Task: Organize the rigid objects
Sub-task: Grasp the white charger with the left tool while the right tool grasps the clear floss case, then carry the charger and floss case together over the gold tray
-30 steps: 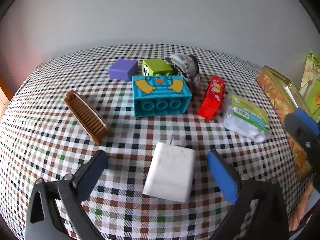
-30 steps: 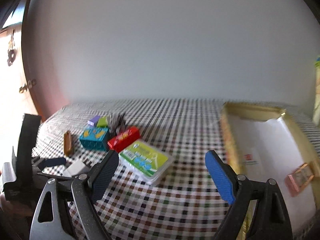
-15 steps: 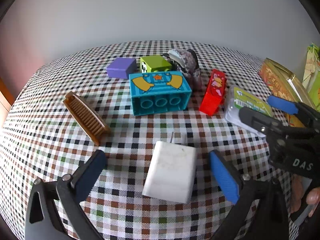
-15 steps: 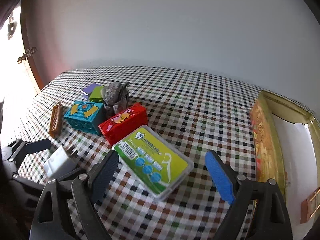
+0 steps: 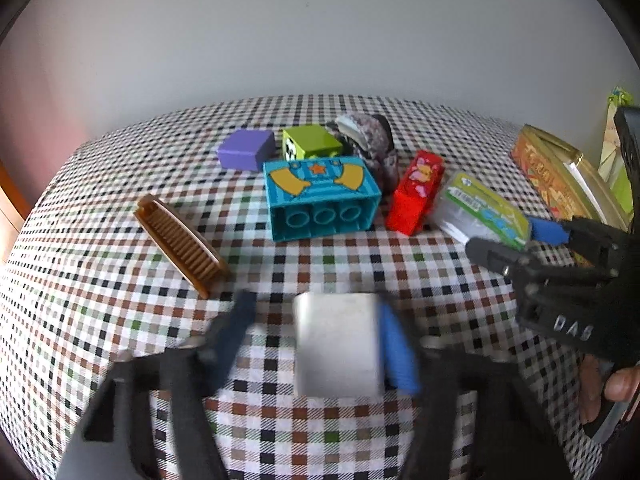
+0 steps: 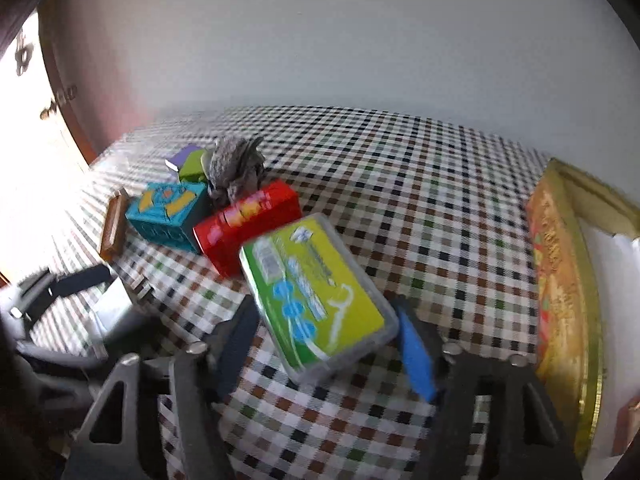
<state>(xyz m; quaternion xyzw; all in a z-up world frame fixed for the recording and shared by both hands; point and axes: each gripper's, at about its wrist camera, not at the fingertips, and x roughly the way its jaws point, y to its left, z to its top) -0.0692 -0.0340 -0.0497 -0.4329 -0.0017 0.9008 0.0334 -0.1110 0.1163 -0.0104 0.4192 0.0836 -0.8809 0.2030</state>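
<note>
A white charger block point(image 5: 336, 344) lies on the checked tablecloth between the fingers of my left gripper point(image 5: 316, 312). Its jaws are closing: the blue right pad point(image 5: 396, 348) is at the block's side, and the left finger still shows a gap. A clear floss-pick box point(image 6: 316, 292) with a green and yellow label sits between the fingers of my right gripper point(image 6: 326, 316). These jaws are closing too, and the pads lie against the box's two long sides. The left wrist view shows the right gripper point(image 5: 508, 240) around that box point(image 5: 484, 208).
Beyond the grippers lie a teal brick point(image 5: 320, 196), a red brick point(image 5: 416, 196), a purple block point(image 5: 246, 148), a green block point(image 5: 310, 142), a grey patterned bundle point(image 5: 372, 140) and a brown comb point(image 5: 180, 240). An open gold tin point(image 6: 560, 280) stands at the right. A hand point(image 5: 612, 392) holds the right gripper.
Both pairs of jaws have narrowed from wide open. The right gripper came down around the floss-pick box, which turned a little. The left gripper stayed over the charger block.
</note>
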